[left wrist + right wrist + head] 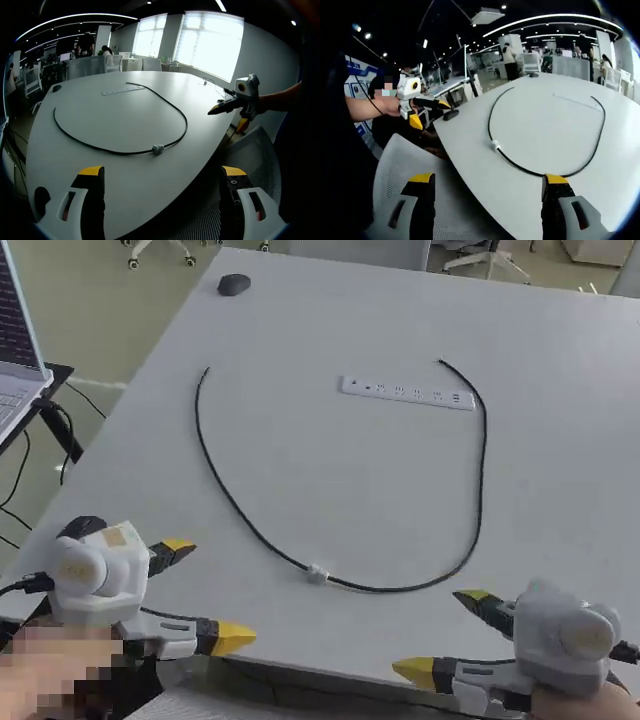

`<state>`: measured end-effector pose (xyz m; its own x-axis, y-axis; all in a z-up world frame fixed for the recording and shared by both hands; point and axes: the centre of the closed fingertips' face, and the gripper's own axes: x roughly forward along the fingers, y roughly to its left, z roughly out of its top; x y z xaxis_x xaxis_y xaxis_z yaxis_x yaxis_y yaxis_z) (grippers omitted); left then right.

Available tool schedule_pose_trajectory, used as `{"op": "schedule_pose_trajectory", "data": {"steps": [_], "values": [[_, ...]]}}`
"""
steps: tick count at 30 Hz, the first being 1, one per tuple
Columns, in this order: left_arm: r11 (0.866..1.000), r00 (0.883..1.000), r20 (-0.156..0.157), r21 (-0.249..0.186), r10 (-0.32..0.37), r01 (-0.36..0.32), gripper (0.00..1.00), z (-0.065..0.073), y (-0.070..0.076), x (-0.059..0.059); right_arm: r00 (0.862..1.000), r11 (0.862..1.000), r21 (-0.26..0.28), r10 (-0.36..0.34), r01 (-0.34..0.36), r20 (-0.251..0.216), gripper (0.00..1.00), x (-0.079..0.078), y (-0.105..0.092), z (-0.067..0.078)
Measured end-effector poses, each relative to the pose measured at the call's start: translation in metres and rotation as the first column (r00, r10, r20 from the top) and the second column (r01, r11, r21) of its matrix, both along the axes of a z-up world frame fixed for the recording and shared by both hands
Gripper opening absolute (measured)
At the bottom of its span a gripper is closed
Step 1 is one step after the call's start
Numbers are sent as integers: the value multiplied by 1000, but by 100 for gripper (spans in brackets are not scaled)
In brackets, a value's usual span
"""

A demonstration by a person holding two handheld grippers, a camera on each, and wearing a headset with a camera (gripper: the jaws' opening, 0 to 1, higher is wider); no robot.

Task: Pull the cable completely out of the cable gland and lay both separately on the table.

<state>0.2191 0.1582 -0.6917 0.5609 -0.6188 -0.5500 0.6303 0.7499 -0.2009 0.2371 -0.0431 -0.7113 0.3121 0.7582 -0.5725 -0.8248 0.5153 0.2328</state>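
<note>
A long black cable (pixel 245 515) lies in a wide U on the white table (pixel 330 460), threaded through a small white cable gland (pixel 317 574) near the front edge. The gland (pixel 157 148) and cable (pixel 100 146) appear in the left gripper view, and the gland (pixel 495 145) with the cable (pixel 540 172) in the right gripper view. My left gripper (pixel 205 590) is open at the front left corner, off the table edge. My right gripper (pixel 440 633) is open at the front right, apart from the cable. Both hold nothing.
A white power strip (pixel 407 392) lies inside the cable loop toward the back. A black mouse (pixel 234 284) sits at the far left corner. A laptop (pixel 15 350) stands on a stand left of the table. A mesh chair (pixel 415 165) is below the table's front edge.
</note>
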Motion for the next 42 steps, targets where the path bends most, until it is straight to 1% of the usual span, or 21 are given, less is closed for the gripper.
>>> {"op": "schedule_pose_trajectory", "data": {"steps": [2, 7, 9, 11, 16, 18, 20, 22, 23, 26, 30, 32, 33, 35, 40, 42], "values": [[1000, 1000, 0, 0, 1, -1, 95, 0, 0, 1, 1000, 1000, -4, 7, -7, -1, 89, 1, 2, -2], [1000, 1000, -15, -1, 0, 0, 94, -4, 2, 0, 1000, 1000, -3, 15, -15, -5, 88, 5, 6, -3], [1000, 1000, -11, 4, 3, -3, 94, -4, 3, 0, 1000, 1000, 0, 15, -15, -6, 88, 6, 8, -2], [1000, 1000, -10, 0, 6, -6, 95, -4, 3, 1, 1000, 1000, -1, 21, -21, -7, 88, 6, 9, -3], [1000, 1000, -5, -11, 6, -6, 95, -2, 2, 4, 999, 999, -22, 42, -42, -12, 89, 8, 12, -10], [1000, 1000, -9, -8, 1, -2, 95, -3, 2, 4, 999, 998, -28, 51, -51, -14, 89, 9, 14, -12], [1000, 1000, -7, -14, -5, 5, 95, -3, 1, 6, 998, 998, -31, 58, -59, -15, 89, 11, 16, -12], [1000, 1000, -9, -6, -13, 12, 96, -5, 1, 6, 998, 997, -34, 64, -65, -16, 88, 13, 18, -12], [1000, 1000, -9, 15, -19, 20, 95, -8, 3, 6, 998, 997, -35, 67, -68, -16, 88, 14, 19, -12], [1000, 1000, -14, 9, -22, 22, 95, -7, 2, 5, 997, 996, -39, 74, -75, -14, 87, 19, 24, -13], [999, 999, -16, 15, -29, 30, 94, -5, 1, 4, 997, 995, -56, 80, -81, -17, 85, 24, 28, -16], [999, 999, -29, 10, -35, 35, 91, -5, 1, 2, 996, 995, -60, 82, -83, -17, 85, 25, 30, -17], [999, 999, -29, 12, -35, 36, 90, -4, 1, 2, 996, 993, -70, 89, -90, -17, 84, 26, 32, -18], [999, 999, -27, 14, -36, 37, 91, -4, 1, 2, 995, 992, -81, 96, -97, -13, 83, 28, 33, -19], [1000, 999, -26, 6, -27, 27, 91, -4, 4, 3, 994, 989, -99, 108, -110, -20, 79, 33, 40, -23], [1000, 999, -24, 12, -22, 22, 92, -6, 6, 3, 993, 987, -107, 115, -117, -19, 77, 34, 42, -24]]}}
